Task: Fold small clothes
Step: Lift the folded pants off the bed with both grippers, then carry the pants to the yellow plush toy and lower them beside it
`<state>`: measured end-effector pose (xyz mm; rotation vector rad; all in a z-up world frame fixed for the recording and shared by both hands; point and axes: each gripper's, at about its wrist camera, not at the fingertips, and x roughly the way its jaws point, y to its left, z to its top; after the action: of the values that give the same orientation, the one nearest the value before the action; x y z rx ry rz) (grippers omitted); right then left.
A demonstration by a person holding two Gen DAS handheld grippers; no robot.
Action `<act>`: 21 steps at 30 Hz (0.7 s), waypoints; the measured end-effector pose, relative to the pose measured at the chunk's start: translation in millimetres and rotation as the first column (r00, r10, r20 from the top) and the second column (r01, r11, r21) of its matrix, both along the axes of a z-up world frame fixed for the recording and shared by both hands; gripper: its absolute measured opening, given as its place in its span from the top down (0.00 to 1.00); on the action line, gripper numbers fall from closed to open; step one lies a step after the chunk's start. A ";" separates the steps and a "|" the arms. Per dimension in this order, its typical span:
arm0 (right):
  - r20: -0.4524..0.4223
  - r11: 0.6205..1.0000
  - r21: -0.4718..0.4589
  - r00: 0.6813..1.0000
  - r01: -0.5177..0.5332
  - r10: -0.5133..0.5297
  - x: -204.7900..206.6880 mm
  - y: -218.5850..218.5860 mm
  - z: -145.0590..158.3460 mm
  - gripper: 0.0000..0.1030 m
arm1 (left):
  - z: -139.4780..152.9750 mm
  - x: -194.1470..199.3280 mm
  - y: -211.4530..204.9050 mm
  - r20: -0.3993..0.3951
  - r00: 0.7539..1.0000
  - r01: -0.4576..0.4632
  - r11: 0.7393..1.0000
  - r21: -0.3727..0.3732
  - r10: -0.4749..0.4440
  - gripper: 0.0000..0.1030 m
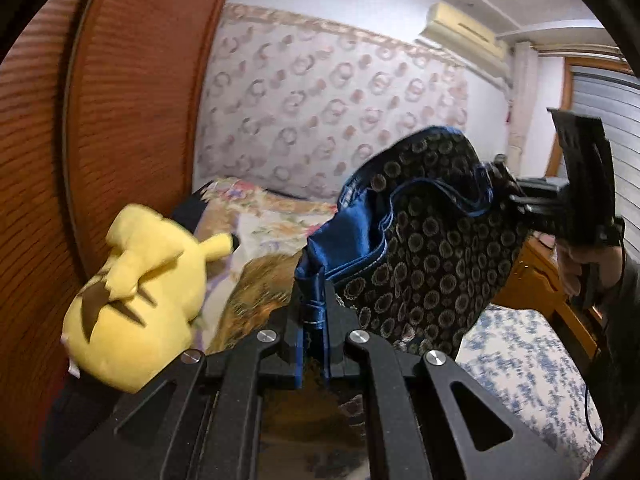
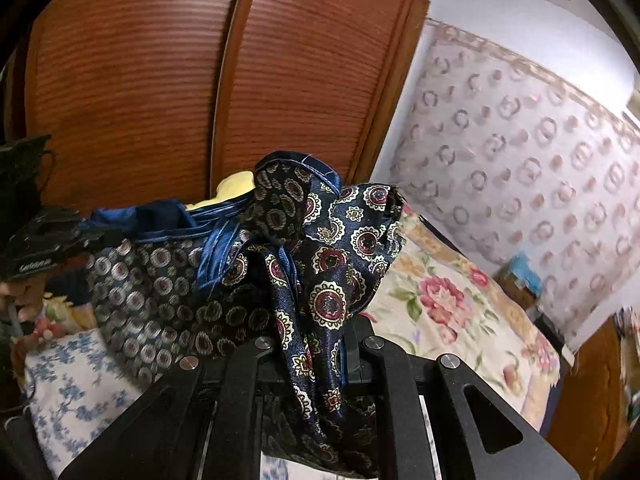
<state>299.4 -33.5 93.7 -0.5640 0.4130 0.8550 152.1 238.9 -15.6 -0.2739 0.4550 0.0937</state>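
A dark satin garment (image 1: 432, 248) with round medallion print and a blue lining hangs in the air, spread between both grippers above the bed. My left gripper (image 1: 314, 308) is shut on its blue hem at the bottom of the left wrist view. Across from it, my right gripper (image 1: 504, 184) pinches the other end, held by a hand at the right edge. In the right wrist view the garment (image 2: 332, 256) bunches over my right gripper (image 2: 316, 336), which is shut on the cloth. The left gripper (image 2: 80, 232) shows at the far left, gripping the blue edge.
A yellow plush toy (image 1: 136, 292) lies at the left against brown louvred wardrobe doors (image 2: 160, 80). Floral bedding (image 2: 448, 304) and a white sheet with blue flowers (image 1: 520, 360) cover the bed below. A wooden piece of furniture (image 1: 536, 280) stands at the right.
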 end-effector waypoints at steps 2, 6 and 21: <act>-0.014 1.000 -0.012 1.000 -0.012 0.012 11.5 10.5 -7.7 0.88 | -11.9 -2.6 9.1 -0.017 1.000 -0.019 1.000 -0.020 0.018 0.93; -0.020 0.998 -0.053 0.999 -0.031 0.030 32.8 34.5 -20.8 0.88 | -25.7 -6.6 18.6 -0.032 0.999 -0.044 0.998 -0.039 0.043 0.93; -0.096 0.996 -0.040 0.992 -0.086 0.082 84.6 94.3 -35.1 0.84 | -65.3 -18.5 33.6 -0.114 0.985 -0.141 0.987 -0.076 0.132 0.93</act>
<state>384.0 60.8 58.6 -0.5863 0.4972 0.9578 133.6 272.5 -80.9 -0.3841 0.5487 0.2244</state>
